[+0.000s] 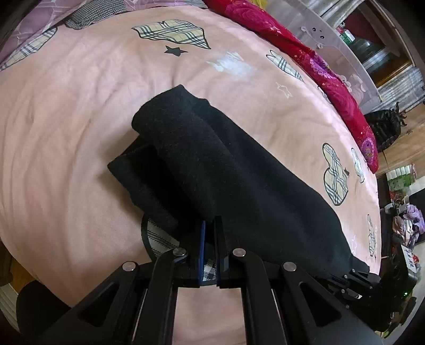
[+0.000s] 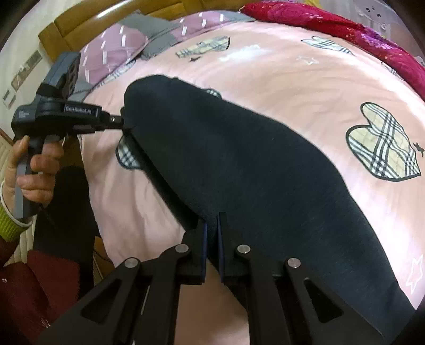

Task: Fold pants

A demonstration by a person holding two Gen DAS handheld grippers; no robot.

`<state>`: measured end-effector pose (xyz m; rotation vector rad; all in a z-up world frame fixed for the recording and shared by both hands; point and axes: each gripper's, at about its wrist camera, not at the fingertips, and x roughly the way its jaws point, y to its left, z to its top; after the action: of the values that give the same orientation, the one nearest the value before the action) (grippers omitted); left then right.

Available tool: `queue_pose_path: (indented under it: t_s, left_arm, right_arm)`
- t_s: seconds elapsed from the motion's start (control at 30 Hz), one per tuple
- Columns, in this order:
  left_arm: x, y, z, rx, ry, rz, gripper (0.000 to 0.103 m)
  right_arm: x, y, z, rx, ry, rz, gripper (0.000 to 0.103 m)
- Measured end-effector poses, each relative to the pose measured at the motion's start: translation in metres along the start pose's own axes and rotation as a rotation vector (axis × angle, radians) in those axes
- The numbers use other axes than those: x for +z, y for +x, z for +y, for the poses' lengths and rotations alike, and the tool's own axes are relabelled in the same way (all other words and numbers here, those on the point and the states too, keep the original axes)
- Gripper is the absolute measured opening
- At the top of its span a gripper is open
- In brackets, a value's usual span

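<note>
The left gripper (image 1: 209, 225) points forward over the bed, its two fingers drawn close together on the near edge of the black pants (image 1: 225, 169). In the right wrist view the same gripper (image 2: 124, 124) is held level by the person's left hand (image 2: 32, 169), wrapped around the grey handle, with its tip at the far end of the pants (image 2: 252, 180).

The right gripper (image 2: 212, 228) also points forward, fingers nearly together, clamping the near edge of the fabric. In the left wrist view it (image 1: 353, 278) appears at the lower right, at the garment's other end; its jaws are not readable there.

The pants lie partly folded and stretched between the two grippers on the pink bedspread (image 1: 66, 146), which carries plaid heart patches (image 2: 382, 148). A red floral blanket (image 1: 332, 69) runs along the far edge of the bed. Purple pillows (image 2: 114, 50) lie at the head, against a brown headboard (image 2: 79, 21).
</note>
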<state>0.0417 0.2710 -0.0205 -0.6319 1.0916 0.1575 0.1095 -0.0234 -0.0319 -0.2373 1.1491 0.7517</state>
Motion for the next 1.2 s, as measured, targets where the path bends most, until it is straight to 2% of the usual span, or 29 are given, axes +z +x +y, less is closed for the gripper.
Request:
queue_pose_path:
  t_s: [0.27,0.43,0.47,0.53,0.57,0.6,0.67,0.77,0.97,1.2]
  left_arm:
    - [-0.017,0.002,0.009,0.013,0.018,0.015,0.001]
    - [-0.022,-0.001,0.019,0.008,0.006,0.027,0.003]
    - [-0.023,-0.005,0.02,0.015,0.001,0.024,0.009]
    - [-0.021,-0.012,0.026,0.013,-0.032,0.028,0.031]
    - [-0.019,-0.015,0.03,0.001,-0.051,0.023,0.048]
    - [-0.017,-0.019,0.033,-0.001,-0.073,0.013,0.059]
    - [-0.011,-0.025,0.039,0.005,-0.11,0.004,0.061]
    - [-0.001,-0.021,0.048,0.002,-0.195,0.041,0.076]
    - [0.023,0.0,0.059,-0.001,-0.346,0.106,0.077]
    - [0.041,0.014,0.061,0.048,-0.4,0.106,0.077]
  right_arm:
    - [-0.005,0.007,0.008,-0.038,-0.055,0.051,0.008]
    - [-0.004,0.004,0.003,-0.032,-0.034,0.06,0.009]
    - [-0.004,0.002,0.003,-0.03,-0.024,0.055,0.011]
    - [-0.003,-0.003,0.003,-0.004,0.013,0.04,0.022]
    - [-0.002,-0.007,0.001,0.024,0.036,0.027,0.037]
    - [-0.002,-0.012,0.0,0.055,0.058,0.009,0.048]
    - [0.0,-0.021,-0.001,0.097,0.086,-0.025,0.05]
    - [0.003,-0.031,-0.006,0.153,0.136,-0.07,0.05]
    - [0.015,-0.039,-0.036,0.149,0.271,-0.156,0.05]
    - [0.041,-0.034,-0.081,0.109,0.397,-0.208,0.05]
